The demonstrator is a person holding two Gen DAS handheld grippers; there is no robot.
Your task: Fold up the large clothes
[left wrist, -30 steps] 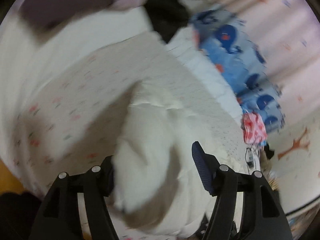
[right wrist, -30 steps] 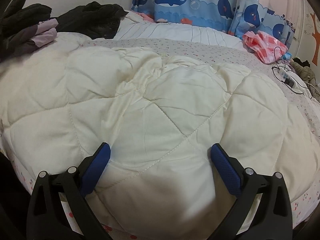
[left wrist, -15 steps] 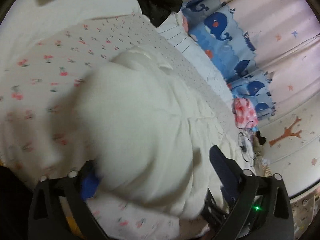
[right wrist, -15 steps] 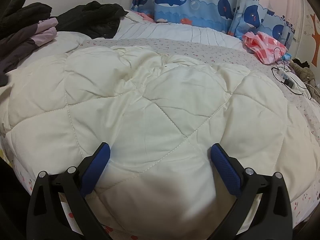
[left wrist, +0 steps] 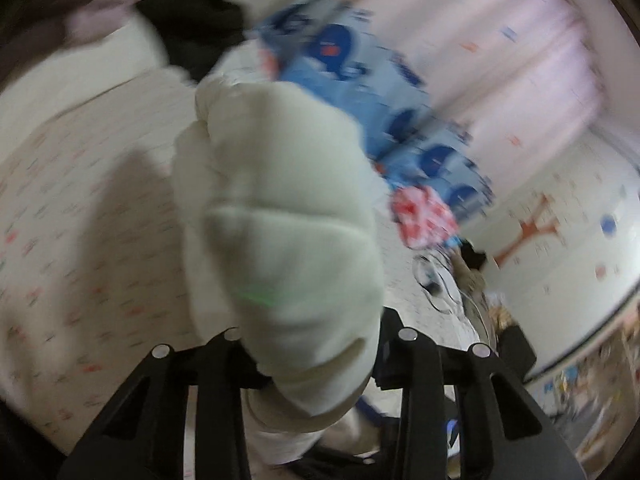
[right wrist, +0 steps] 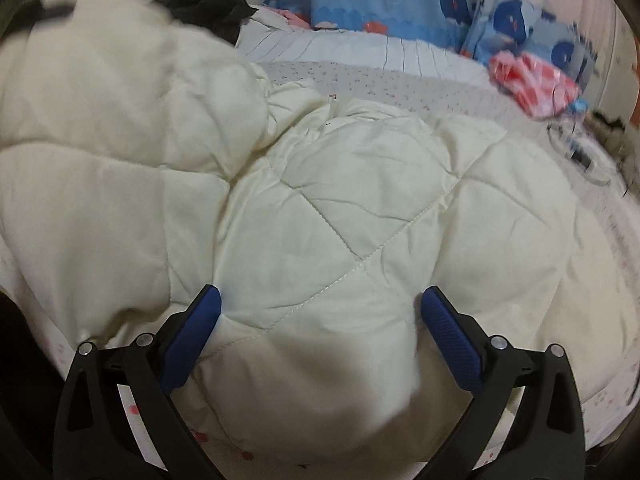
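A cream quilted comforter [right wrist: 340, 208] lies spread over the bed. My left gripper [left wrist: 312, 344] is shut on a bunched corner of the comforter [left wrist: 280, 220] and holds it raised above the flowered sheet; the fabric hides its fingertips. That lifted part shows as a thick fold [right wrist: 120, 92] at the left of the right wrist view. My right gripper [right wrist: 320, 312] is open, its blue pads either side of a hump at the comforter's near edge.
A flowered sheet [left wrist: 80, 208] covers the bed. Whale-print cushions [right wrist: 380, 0] and dark clothes [right wrist: 212, 12] lie at the far side. A red-and-white cloth [right wrist: 532, 80] and cables [right wrist: 576, 152] lie at the right. Pink curtains [left wrist: 500, 60] hang behind.
My left gripper has lifted the comforter's corner and swung it over toward the right. In the right wrist view a fold has risen at the left. The right gripper has stayed open in place.
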